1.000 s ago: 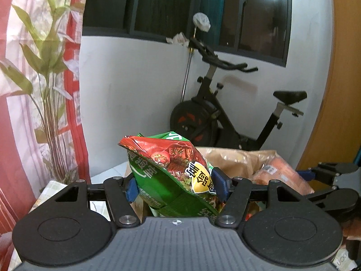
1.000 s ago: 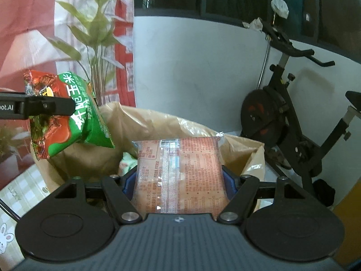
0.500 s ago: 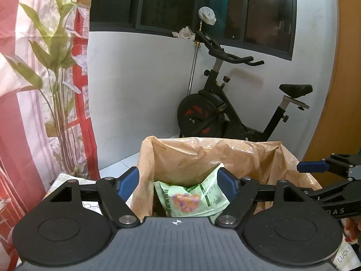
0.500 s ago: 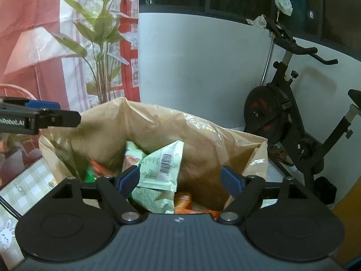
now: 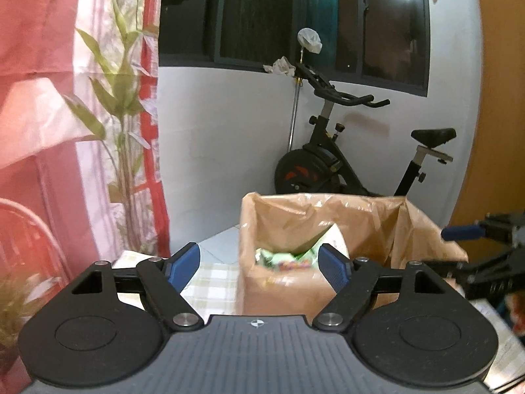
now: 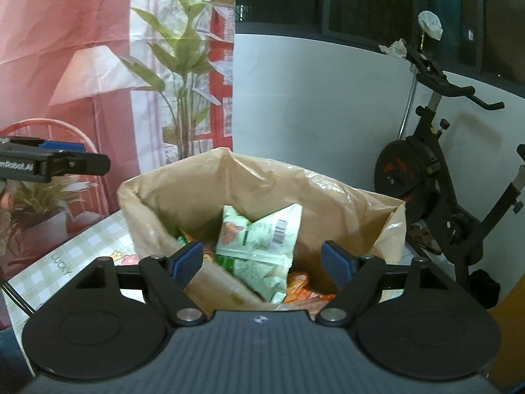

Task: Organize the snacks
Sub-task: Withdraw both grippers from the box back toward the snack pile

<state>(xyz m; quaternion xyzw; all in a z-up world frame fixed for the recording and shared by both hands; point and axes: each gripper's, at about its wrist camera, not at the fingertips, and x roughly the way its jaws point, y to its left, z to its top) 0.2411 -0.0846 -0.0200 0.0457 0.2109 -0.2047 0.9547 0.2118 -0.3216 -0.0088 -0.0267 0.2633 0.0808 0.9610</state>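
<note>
Left wrist view: my left tool (image 5: 259, 264) has its blue pads apart and widening, nothing clamped between them, just in front of a brown bag (image 5: 279, 282) standing on the checked table (image 5: 213, 279). Right wrist view: my right tool (image 6: 262, 261) is also spread apart and empty, above the bag's open mouth. Inside lie the snacks: a pale green packet (image 6: 259, 239) with a barcode on top, orange packets (image 6: 302, 287) beneath. An exercise bike (image 6: 436, 177) stands behind.
</note>
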